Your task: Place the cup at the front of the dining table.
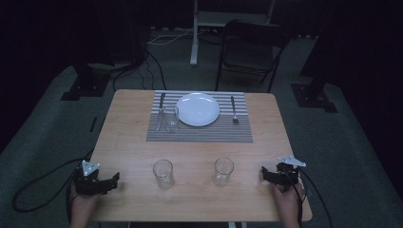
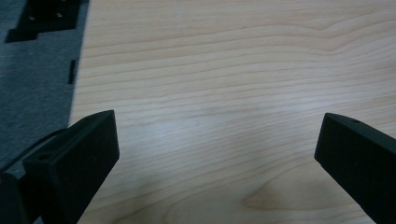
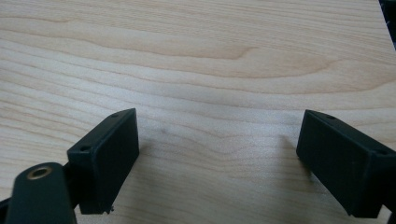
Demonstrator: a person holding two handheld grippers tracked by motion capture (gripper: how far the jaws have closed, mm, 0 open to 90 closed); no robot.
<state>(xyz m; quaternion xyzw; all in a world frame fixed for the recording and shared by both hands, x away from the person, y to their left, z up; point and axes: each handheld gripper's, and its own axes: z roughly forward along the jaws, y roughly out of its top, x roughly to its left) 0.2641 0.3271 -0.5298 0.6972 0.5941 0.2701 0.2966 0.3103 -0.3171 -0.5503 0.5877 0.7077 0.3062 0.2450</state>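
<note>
Two clear glasses stand on the near half of the wooden table [image 1: 133,142]: one glass [image 1: 163,174] at centre left, another glass [image 1: 223,171] at centre right. A third glass [image 1: 171,118] stands on the striped placemat [image 1: 199,134], left of a white plate [image 1: 197,109]. A knife [image 1: 160,105] lies left of the plate and a fork [image 1: 233,109] right of it. My left gripper [image 1: 113,181] rests open at the near left corner. My right gripper [image 1: 265,175] rests open at the near right. In both gripper views the jaws stand wide apart over bare wood [image 2: 219,107] [image 3: 210,79].
A dark chair [image 1: 252,50] stands beyond the table's far edge, with a white stand [image 1: 195,33] behind it. Cables trail over the grey floor [image 1: 43,123] at left. The table's left edge [image 2: 77,88] appears in the left gripper view.
</note>
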